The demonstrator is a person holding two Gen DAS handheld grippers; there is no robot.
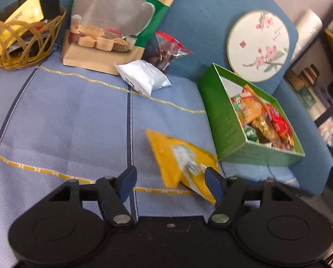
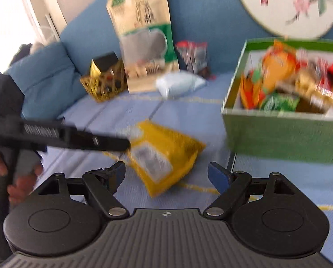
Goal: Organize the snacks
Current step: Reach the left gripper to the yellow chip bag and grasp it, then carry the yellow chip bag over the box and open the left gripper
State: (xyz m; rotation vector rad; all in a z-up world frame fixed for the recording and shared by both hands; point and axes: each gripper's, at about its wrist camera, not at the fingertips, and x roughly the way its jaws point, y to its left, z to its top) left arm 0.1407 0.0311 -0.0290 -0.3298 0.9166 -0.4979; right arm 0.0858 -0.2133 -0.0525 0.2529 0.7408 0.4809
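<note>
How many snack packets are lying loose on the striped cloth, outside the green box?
2: a yellow packet beside the green box, and a white packet before the tall bag. Others may be hidden.

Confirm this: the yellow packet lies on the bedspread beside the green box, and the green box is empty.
Not empty. The left wrist view shows the green box full of snack packets. The yellow packet does lie on the bedspread beside it.
</note>
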